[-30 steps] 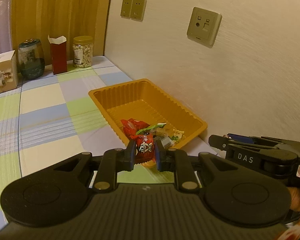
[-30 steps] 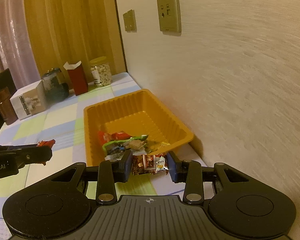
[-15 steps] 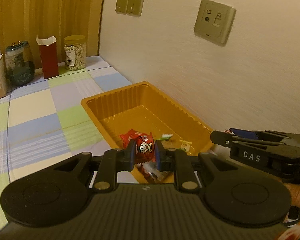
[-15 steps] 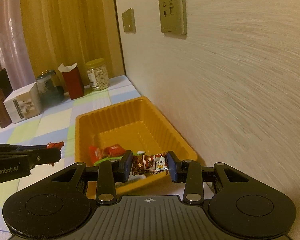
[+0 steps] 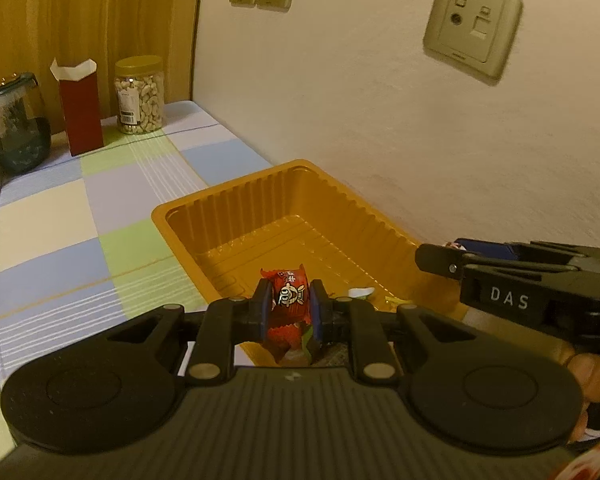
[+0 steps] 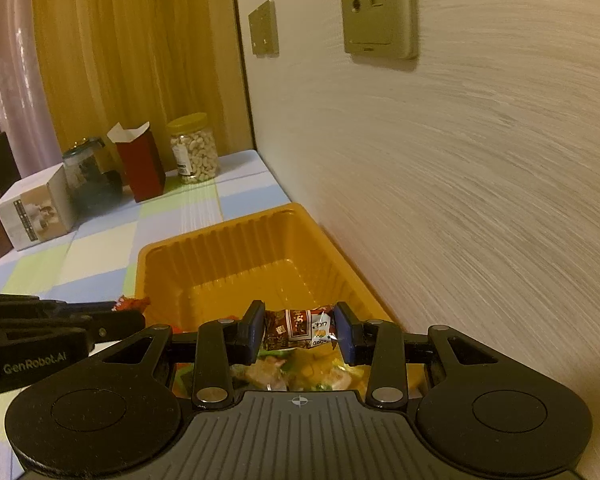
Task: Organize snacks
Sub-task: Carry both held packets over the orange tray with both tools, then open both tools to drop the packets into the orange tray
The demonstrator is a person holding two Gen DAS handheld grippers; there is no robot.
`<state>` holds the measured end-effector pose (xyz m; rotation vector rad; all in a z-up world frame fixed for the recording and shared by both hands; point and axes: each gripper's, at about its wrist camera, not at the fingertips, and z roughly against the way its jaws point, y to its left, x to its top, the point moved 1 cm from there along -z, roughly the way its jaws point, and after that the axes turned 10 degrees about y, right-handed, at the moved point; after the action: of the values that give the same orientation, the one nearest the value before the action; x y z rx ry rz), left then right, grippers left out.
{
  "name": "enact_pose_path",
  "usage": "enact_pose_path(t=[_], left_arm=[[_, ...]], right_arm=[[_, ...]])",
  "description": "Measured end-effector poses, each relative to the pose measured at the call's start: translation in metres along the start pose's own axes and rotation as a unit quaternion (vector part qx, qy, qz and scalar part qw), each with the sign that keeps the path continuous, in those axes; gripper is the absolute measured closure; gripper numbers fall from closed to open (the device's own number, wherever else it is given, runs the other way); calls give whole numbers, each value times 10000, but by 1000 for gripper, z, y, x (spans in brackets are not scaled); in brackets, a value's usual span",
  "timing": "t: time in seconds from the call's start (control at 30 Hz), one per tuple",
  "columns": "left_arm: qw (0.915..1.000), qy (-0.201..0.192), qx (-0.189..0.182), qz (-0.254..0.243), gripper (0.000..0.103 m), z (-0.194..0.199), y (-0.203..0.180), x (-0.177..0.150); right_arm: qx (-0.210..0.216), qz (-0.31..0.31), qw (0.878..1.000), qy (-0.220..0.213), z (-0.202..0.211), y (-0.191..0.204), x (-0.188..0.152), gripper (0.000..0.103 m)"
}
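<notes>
Here the left hand-held gripper [image 5: 288, 312] is closed on a red snack packet [image 5: 290, 300], pinched upright between its blue pads, the wrapper's ends sticking out above and below the fingers. It hangs over the near end of the orange tray [image 5: 228, 208], which sits on the checked counter [image 5: 60, 240] against the wall. A few other wrapped snacks [image 5: 360, 292] lie in the tray's near end, mostly hidden behind the fingers; the far half of the tray floor is bare.

The right hand-held gripper [image 6: 300, 330] is closed on a brown snack packet [image 6: 298, 328], held crosswise with each end against a pad. It too hangs above the near end of the orange tray [image 6: 236, 240], directly over a small pile of loose snacks [image 6: 296, 372]. In the right wrist view the left hand-held gripper [image 6: 128, 312] reaches in from the left, just beside the tray's near left corner, its red packet peeking out at the tip.

At the counter's far end stand a nut jar [image 5: 140, 100], a dark red carton [image 5: 80, 108] and a glass jar [image 5: 16, 124].
</notes>
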<state>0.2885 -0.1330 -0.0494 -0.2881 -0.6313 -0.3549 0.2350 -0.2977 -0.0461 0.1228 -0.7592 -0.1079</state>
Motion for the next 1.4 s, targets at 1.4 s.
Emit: enact_pose_path(t=[1.4], left_arm=[[9986,45,478,201,51,-36,54,25]], right_arm=[[233,-166,9994,182,-60,7,37,65]])
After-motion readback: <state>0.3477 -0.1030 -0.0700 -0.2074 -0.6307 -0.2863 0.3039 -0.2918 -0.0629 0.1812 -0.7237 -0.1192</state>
